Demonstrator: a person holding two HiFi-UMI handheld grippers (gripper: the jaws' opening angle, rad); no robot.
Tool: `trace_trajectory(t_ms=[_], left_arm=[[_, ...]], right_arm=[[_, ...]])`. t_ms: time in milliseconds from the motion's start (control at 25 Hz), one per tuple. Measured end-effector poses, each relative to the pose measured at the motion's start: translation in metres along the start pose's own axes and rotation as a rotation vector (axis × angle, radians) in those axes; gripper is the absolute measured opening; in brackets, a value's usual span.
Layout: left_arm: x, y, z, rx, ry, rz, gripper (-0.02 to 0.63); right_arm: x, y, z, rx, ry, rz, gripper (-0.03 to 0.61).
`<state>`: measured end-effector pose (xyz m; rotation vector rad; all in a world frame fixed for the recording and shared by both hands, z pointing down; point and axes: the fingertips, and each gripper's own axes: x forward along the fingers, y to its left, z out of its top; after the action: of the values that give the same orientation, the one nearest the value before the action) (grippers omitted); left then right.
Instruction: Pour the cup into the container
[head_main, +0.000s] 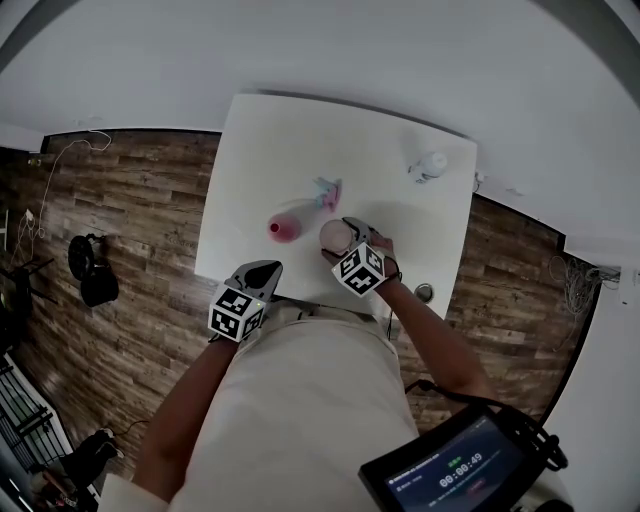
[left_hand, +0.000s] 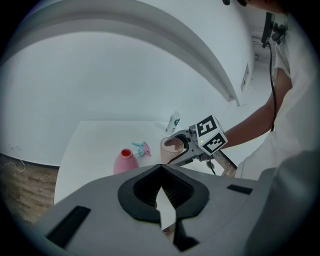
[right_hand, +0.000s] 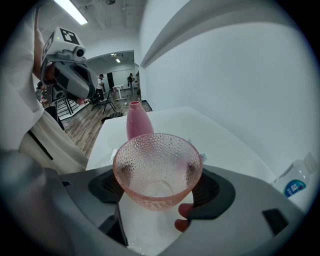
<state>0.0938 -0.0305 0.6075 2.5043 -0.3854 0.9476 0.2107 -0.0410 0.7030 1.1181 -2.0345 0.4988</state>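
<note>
R tongs (right_hand: 159, 192) clamped on cup (right_hand: 157, 165); container (right_hand: 137, 122) near, beyond it.

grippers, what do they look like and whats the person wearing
Both the left gripper and right gripper have smooth grey plastic bodies with black ribbed fingers. Each carries a white cube printed with black square markers. The person wears a pale short-sleeved top.

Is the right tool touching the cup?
Touching. The right gripper view shows the right tool shut on the cup, gripping both its sides.
</note>
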Motion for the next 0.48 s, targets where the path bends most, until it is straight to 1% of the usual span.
trace_trajectory(t_ms=[480], left_arm=[[0.000, 0.007, -0.001, 0.019, 0.016, 0.025, 0.009]], right_arm=[[0.015, -0.003, -0.014, 0.006, 0.032, -0.001, 0.380]])
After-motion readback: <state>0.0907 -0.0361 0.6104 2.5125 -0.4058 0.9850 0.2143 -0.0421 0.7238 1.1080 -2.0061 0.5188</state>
